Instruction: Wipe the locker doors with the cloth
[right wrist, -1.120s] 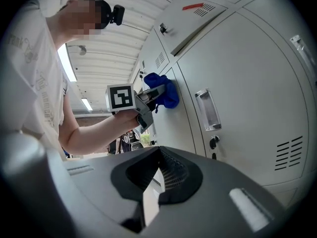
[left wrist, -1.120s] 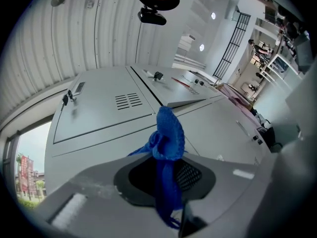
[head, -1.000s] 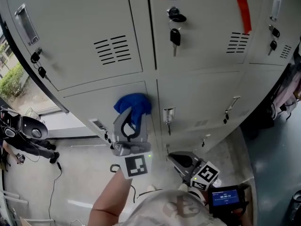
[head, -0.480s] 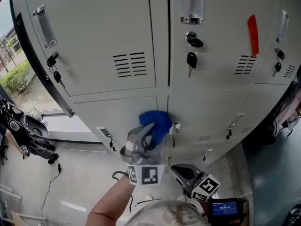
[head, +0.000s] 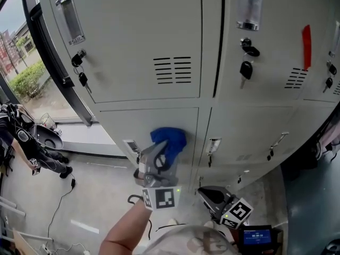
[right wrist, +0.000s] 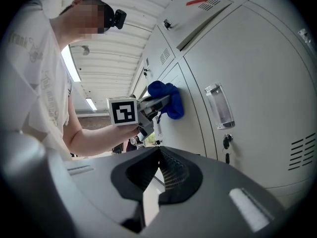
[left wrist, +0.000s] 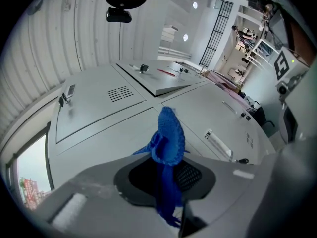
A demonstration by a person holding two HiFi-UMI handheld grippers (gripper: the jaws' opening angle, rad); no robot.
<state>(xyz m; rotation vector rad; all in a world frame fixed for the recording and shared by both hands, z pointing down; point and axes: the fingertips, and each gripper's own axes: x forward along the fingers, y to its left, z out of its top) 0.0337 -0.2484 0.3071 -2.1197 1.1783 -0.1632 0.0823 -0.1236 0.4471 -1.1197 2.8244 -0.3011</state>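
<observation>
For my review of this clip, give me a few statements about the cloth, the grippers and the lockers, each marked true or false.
The left gripper grips the blue cloth. True.
The cloth is on a top-row locker door. False: it lies against a lower door.
The right gripper holds a second cloth. False: nothing is between its jaws.
A key hangs from the lock of an upper door. True.

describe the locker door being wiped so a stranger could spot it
On the grey metal locker bank, take the column nearest the window and drop to the lower row. It is the only door with a crumpled blue cloth held against it by the left gripper.
</observation>
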